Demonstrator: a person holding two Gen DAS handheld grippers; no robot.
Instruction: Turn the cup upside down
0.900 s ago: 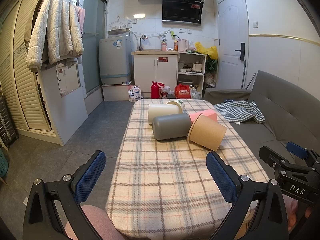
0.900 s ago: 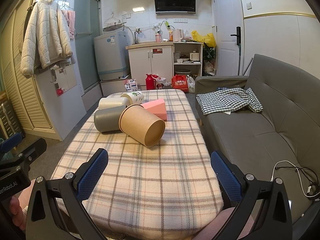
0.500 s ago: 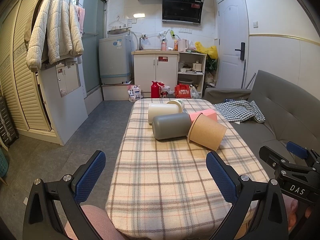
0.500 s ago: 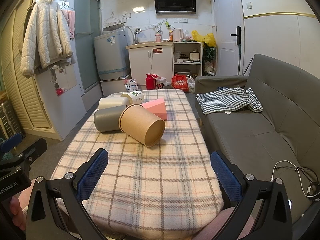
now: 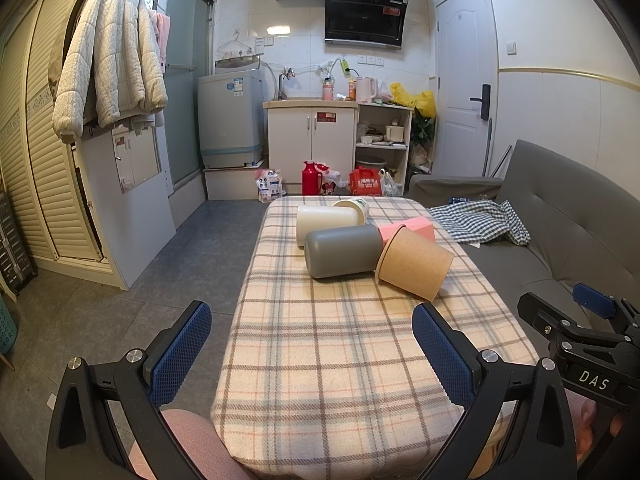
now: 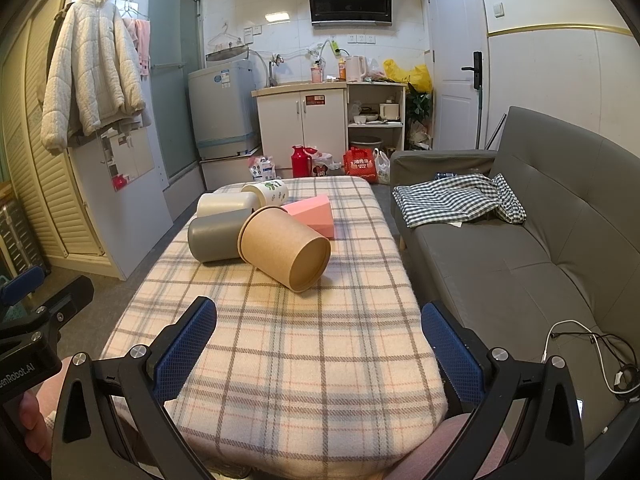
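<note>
Both grippers [image 5: 312, 340] [image 6: 320, 340] gape (nothing held) near the toppled brown cup [image 6: 285, 248].

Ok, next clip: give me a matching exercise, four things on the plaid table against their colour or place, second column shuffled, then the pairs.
Things
1. kraft paper cup
2. grey cup
3. cream cup
4. pink block

Descriptions
A. lying just behind the grey one, farther from the camera
B. wedge-shaped, behind the brown cup
C. brown, on its side, nearest the grippers
D. dark matte, on its side, against the brown cup's rim

Pairs: 1-C, 2-D, 3-A, 4-B

Both the left gripper and the right gripper are open and empty.
</note>
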